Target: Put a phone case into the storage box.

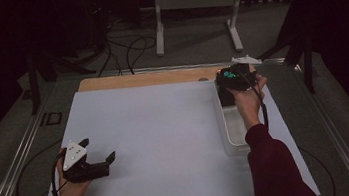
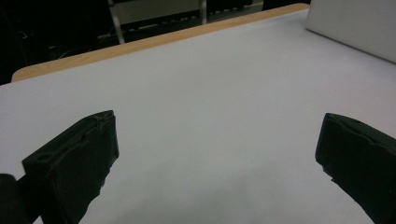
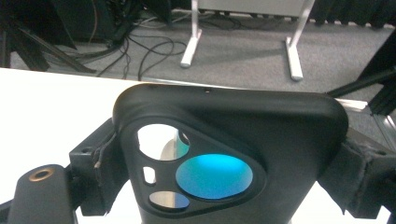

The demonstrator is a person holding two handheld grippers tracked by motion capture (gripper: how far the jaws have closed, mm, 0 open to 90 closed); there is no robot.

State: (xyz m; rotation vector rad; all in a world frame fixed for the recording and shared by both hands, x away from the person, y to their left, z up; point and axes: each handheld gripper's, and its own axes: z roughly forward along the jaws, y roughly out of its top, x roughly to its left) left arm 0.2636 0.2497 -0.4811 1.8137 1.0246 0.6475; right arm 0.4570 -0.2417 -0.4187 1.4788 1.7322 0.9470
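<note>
Dim room, white table, and we have a black phone case lifted over the clear bin.

White table sheet [image 1: 158,145] spreads before us, with grey carpet, cables and a white stand [image 1: 196,4] beyond; at its right side sits the clear plastic bin [image 1: 233,138]. Our right gripper [image 1: 236,78] hangs over the bin's far end, its jaws clamped on the two sides of the black phone case [image 3: 233,154], whose camera cut-out faces the right gripper view. Our left gripper [image 1: 101,162] rests low near the table's left edge, jaws spread wide on nothing. We judge the case is in mid-carry, whether out of the bin or into it we cannot tell; next we need a steady carry, keeping the squeeze so the smooth shell does not slip.
</note>
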